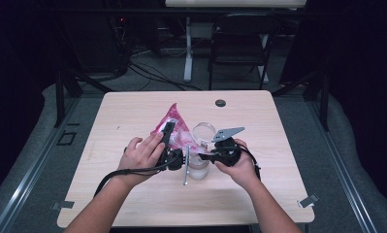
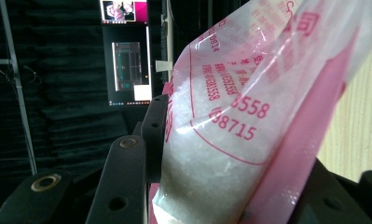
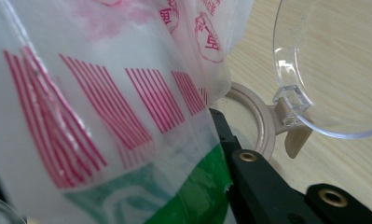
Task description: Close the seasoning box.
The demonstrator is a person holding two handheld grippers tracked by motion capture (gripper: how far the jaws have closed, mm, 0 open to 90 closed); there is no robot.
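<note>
pink-and-clear plastic bag (image 1: 174, 127) of white crystals stands tilted over the middle of the table (image 1: 133, 111), its pointed top corner leaning up and away from the person. in the left gripper view the bag (image 2: 230, 140) bulges between the two black fingers (image 2: 127, 182), which press on its lower part from either side, so the left gripper (image 1: 169, 141) is pinching the bag. red printed digits and a curved red line show on the film, with the white grains packed behind it.

just right of the bag sits a clear glass jar (image 1: 201, 150) with its hinged lid (image 1: 203, 130) swung open. in the right gripper view the clear round lid (image 3: 333, 65) stands up at the right, joined by a beige hinge (image 3: 293, 128) to the jar's beige rim ring (image 3: 253, 116), and the bag's lower edge (image 3: 104, 116), with red stripes and a green patch, hangs right over that rim. the right gripper (image 1: 215, 154) rests against the jar's right side; one black finger (image 3: 267, 186) shows beside the bag, and its fingers are pressed together, though i cannot tell whether they have hold of anything.

a metal rod (image 1: 186, 170) lies on the table in front of the jar, between the two hands.
</note>
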